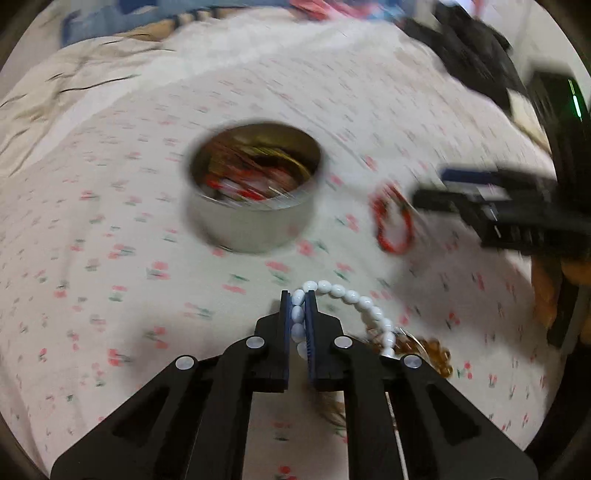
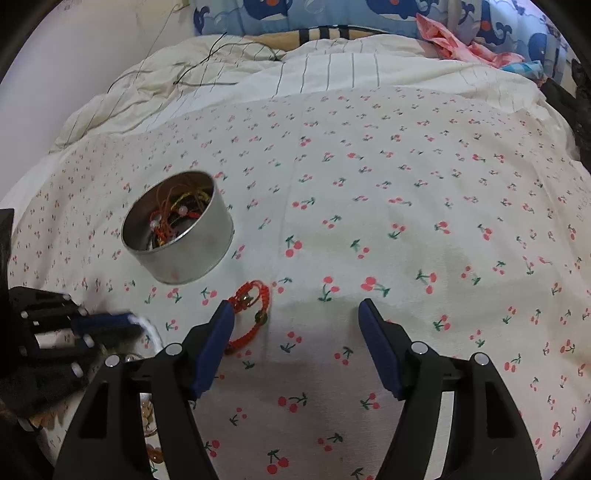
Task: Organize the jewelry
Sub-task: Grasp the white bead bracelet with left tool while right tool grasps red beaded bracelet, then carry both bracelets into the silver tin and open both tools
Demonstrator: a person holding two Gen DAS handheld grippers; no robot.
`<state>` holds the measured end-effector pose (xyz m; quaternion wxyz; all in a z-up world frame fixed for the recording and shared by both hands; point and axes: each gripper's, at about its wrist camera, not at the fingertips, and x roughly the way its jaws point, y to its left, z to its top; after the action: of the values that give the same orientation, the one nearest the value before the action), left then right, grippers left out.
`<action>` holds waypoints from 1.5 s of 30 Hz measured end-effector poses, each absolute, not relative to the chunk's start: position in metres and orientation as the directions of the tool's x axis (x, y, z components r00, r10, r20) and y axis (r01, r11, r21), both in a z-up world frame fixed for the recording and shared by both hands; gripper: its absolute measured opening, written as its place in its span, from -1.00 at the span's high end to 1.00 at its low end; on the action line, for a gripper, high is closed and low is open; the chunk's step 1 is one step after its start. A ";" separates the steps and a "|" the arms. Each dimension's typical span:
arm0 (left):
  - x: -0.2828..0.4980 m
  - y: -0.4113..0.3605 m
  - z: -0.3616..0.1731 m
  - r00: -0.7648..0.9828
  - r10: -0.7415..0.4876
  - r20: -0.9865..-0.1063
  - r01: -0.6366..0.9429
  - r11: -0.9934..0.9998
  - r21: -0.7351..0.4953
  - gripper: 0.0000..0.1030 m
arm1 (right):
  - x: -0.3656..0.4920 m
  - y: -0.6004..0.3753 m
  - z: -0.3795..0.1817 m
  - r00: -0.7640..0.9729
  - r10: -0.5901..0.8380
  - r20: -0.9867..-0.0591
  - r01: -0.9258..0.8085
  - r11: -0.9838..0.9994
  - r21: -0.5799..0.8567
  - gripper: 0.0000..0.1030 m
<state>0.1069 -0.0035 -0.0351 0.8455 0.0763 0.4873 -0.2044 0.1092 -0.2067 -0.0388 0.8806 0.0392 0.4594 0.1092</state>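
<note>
My left gripper [image 1: 297,295] is shut on a white bead bracelet [image 1: 354,299], whose loop curves off to the right of the fingers over the cherry-print sheet. An amber bead bracelet [image 1: 436,350] lies just below that loop. A round metal tin [image 1: 255,218] holding red and gold cords stands ahead of it; in the right wrist view the tin [image 2: 192,254] is at the left. A red cord bracelet [image 2: 251,314] lies on the sheet by the left finger of my right gripper [image 2: 295,306], which is open and holds nothing. The left gripper [image 2: 103,321] shows blurred at the left edge there.
The bed is covered by a cherry-print sheet [image 2: 406,206], with a crumpled striped duvet [image 2: 221,81] and whale-print pillows [image 2: 332,14] behind. Pink cloth [image 2: 454,44] lies at the far right. A dark object [image 2: 576,110] sits at the bed's right edge.
</note>
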 end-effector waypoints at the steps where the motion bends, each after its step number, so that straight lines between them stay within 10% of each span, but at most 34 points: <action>1: 0.112 0.004 -0.032 0.457 -0.263 -0.850 0.388 0.918 -0.075 0.87 | 0.109 -0.207 -0.038 0.555 0.226 -0.800 -0.161 0.973 0.164 -0.31; 13: 0.126 0.028 -0.051 0.421 -0.171 -0.891 0.242 0.968 -0.072 0.65 | 0.107 -0.168 -0.058 0.544 0.196 -0.816 -0.273 0.961 0.049 -0.36; 19: 0.125 0.019 -0.048 0.425 -0.179 -0.887 0.293 0.955 -0.052 0.87 | 0.102 -0.165 -0.055 0.546 0.196 -0.814 -0.303 0.953 0.027 0.84; 29: 0.122 0.041 -0.010 0.516 -0.235 -0.824 0.256 0.960 -0.114 0.88 | 0.100 -0.181 -0.032 0.585 0.271 -0.765 -0.287 0.951 0.118 0.87; 30: 0.122 0.044 -0.010 0.514 -0.238 -0.824 0.248 0.961 -0.123 0.88 | 0.101 -0.180 -0.034 0.581 0.273 -0.767 -0.288 0.950 0.120 0.82; 32: 0.125 0.047 -0.013 0.506 -0.234 -0.830 0.235 0.964 -0.128 0.87 | 0.102 -0.175 -0.038 0.582 0.275 -0.765 -0.282 0.951 0.127 -0.74; 38: 0.128 0.045 -0.031 0.461 -0.180 -0.869 0.213 0.973 -0.088 0.86 | 0.100 -0.155 -0.049 0.611 0.248 -0.752 -0.326 0.944 0.047 -0.83; 39: 0.129 0.044 -0.034 0.455 -0.169 -0.875 0.211 0.974 -0.079 0.86 | 0.102 -0.152 -0.056 0.589 0.237 -0.773 -0.335 0.941 0.033 -0.77; 43: 0.132 0.040 -0.049 0.412 -0.144 -0.900 0.218 0.974 -0.057 0.75 | 0.107 -0.156 -0.063 0.541 0.216 -0.813 -0.325 0.945 0.035 0.62; 45: 0.132 0.036 -0.052 0.405 -0.131 -0.905 0.232 0.972 -0.037 0.72 | 0.107 -0.162 -0.059 0.537 0.238 -0.810 -0.324 0.944 0.063 0.76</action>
<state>0.1316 0.0357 -0.0518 0.8368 0.0473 0.5346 -0.1086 0.1066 -0.1615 -0.0586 0.8753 -0.0474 0.4538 0.1604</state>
